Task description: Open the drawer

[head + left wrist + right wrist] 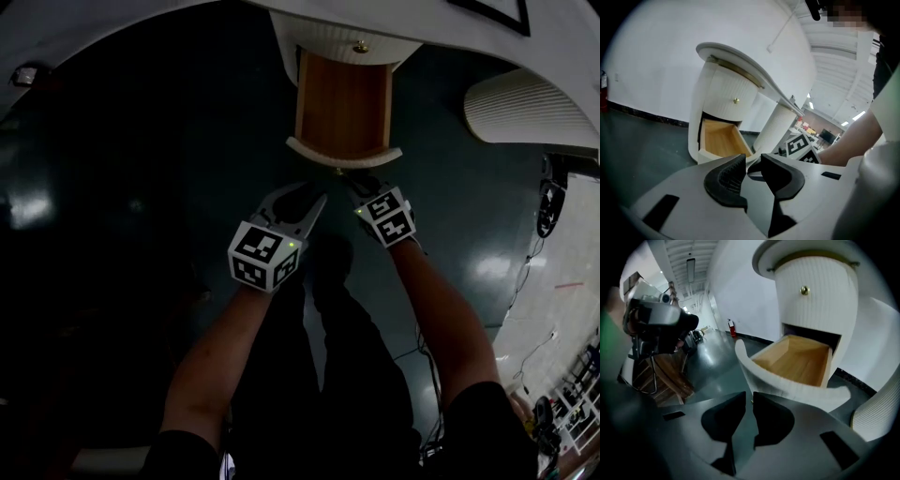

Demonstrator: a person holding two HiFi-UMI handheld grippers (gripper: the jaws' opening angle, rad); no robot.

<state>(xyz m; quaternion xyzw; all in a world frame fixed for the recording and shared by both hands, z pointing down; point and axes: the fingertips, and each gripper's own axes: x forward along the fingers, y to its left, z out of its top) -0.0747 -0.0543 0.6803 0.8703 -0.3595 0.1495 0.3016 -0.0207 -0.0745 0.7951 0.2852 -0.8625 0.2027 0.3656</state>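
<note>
The right gripper (357, 184) (752, 397) has its dark, smooth jaws drawn in to a narrow slit. They are closed on the small brass knob (753, 401) (337, 171) at their tips. Straight ahead of them is the drawer (787, 386) (343, 154) (723, 140), pulled well out. Its curved white front, finely ribbed, lies just past the tips, and its bare, flat pale-wood box runs away from the jaws into the cabinet (820, 310) (333, 36) (726, 91). Above and beyond the jaws the cabinet's rounded, fluted white face carries an upper knob (804, 290) (360, 46) (736, 100) of the same brass. The left gripper (309, 199) (753, 162) hangs just beside the right one, short of the drawer front. Its jaws are a little apart, one pad showing a ridged surface, with nothing between them. Glossy dark floor (141, 187) spreads wide and open to the left of both grippers. Off to the right gripper's right stands a ribbed white piece (525, 108) (876, 418), well apart from the drawer.
</note>
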